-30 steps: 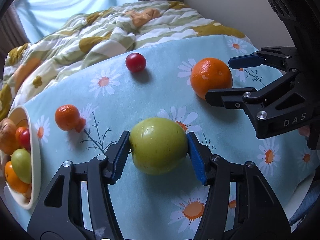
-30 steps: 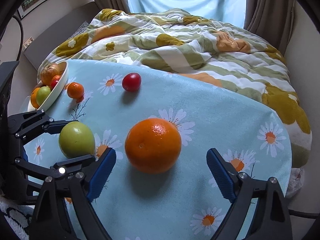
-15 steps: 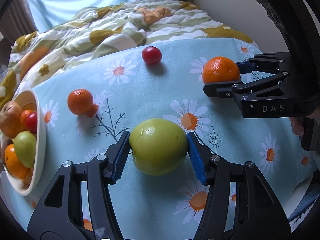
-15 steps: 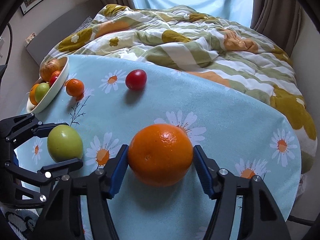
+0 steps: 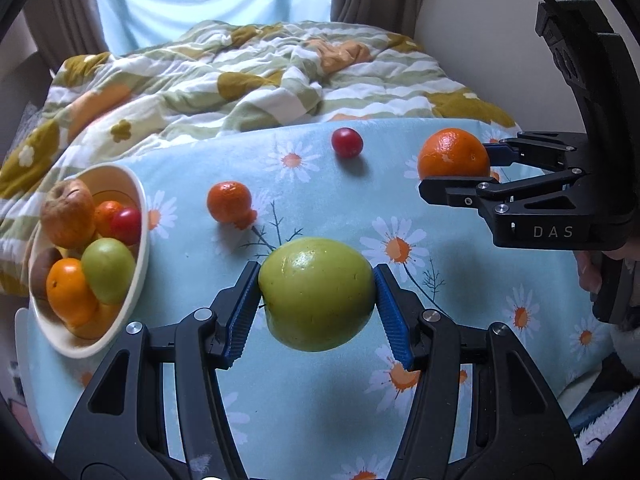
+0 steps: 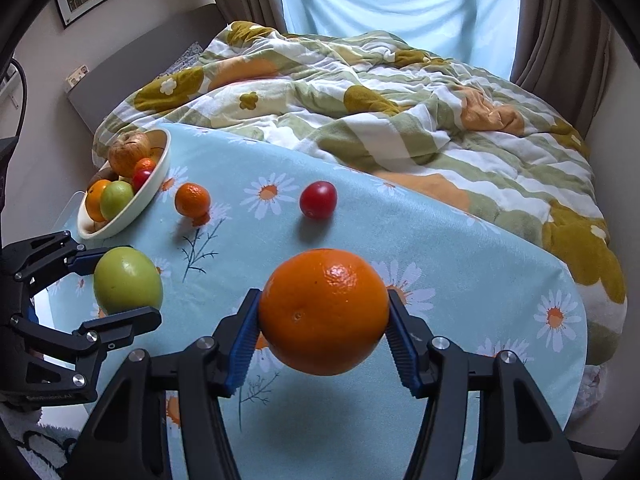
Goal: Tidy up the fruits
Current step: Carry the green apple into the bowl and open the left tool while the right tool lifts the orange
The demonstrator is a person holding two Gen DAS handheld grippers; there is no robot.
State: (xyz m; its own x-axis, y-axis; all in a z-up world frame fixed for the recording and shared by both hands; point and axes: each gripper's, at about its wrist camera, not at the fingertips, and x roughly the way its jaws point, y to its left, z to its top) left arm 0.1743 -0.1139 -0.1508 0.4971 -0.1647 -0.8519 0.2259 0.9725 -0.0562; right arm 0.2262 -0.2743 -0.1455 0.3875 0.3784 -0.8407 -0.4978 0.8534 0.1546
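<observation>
1. Left view: my left tool clamped on green apple, lifted off surface. Bowl ahead-left; carry there next.
2. Right view: right tool clamped on orange, airborne. Bowl far ahead-left; wait for left.

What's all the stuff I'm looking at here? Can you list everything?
green apple: 1, green, held in left tongs
large orange: 1, orange, held in right tongs
small mandarin: 1, orange, on tablecloth near bowl
red fruit: 1, red, on tablecloth near the far edge
bowl: 1, cream, left edge, holding mixed fruit
tablecloth: 1, light blue with daisies
quilt: 1, green, white, mustard, behind
left tongs: 1, black with blue pads
right tongs: 1, black with blue pads
</observation>
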